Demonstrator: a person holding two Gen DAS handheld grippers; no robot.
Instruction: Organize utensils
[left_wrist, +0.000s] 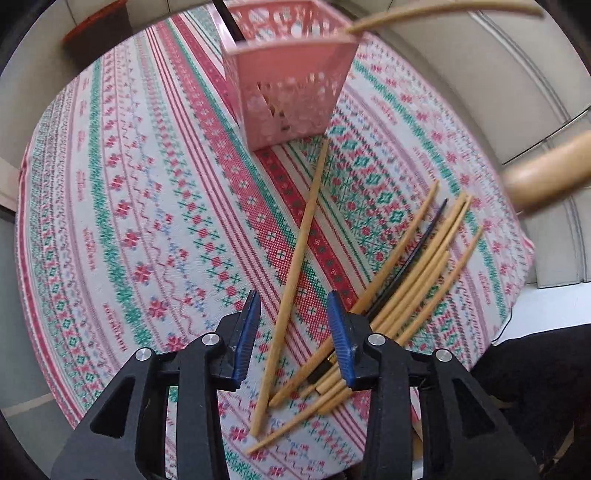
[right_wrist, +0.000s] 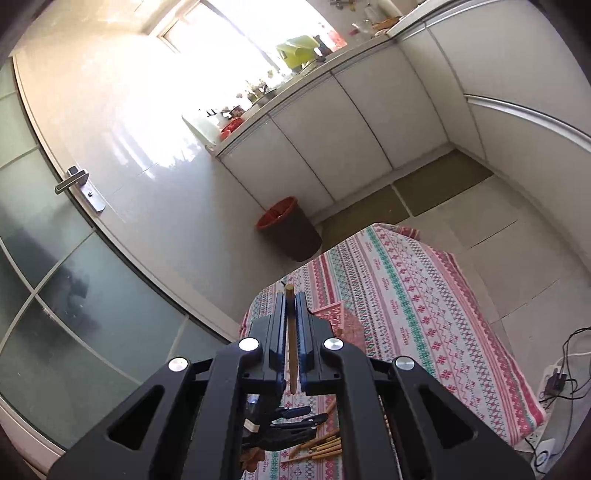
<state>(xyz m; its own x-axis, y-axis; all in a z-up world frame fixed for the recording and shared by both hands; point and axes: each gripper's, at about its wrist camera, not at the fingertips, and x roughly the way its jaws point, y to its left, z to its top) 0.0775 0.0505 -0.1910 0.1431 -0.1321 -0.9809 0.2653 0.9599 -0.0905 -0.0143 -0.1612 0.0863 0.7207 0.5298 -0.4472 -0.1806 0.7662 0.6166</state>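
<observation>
Left wrist view: left tongs (left_wrist: 293, 332) stand apart above loose bamboo chopsticks (left_wrist: 413, 266) on the patterned tabletop (left_wrist: 122, 206), near the pink basket (left_wrist: 291, 92). Right tongs (right_wrist: 290, 321) are clamped on one chopstick (right_wrist: 291, 339).

Blown-out window (right_wrist: 236, 40) glare, fisheye-bent edges, motion-blurred pink basket (left_wrist: 291, 85).

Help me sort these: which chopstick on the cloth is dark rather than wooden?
The black chopstick lying inside the right-hand bundle; every other stick there, including the lone chopstick, is pale wood.
</observation>
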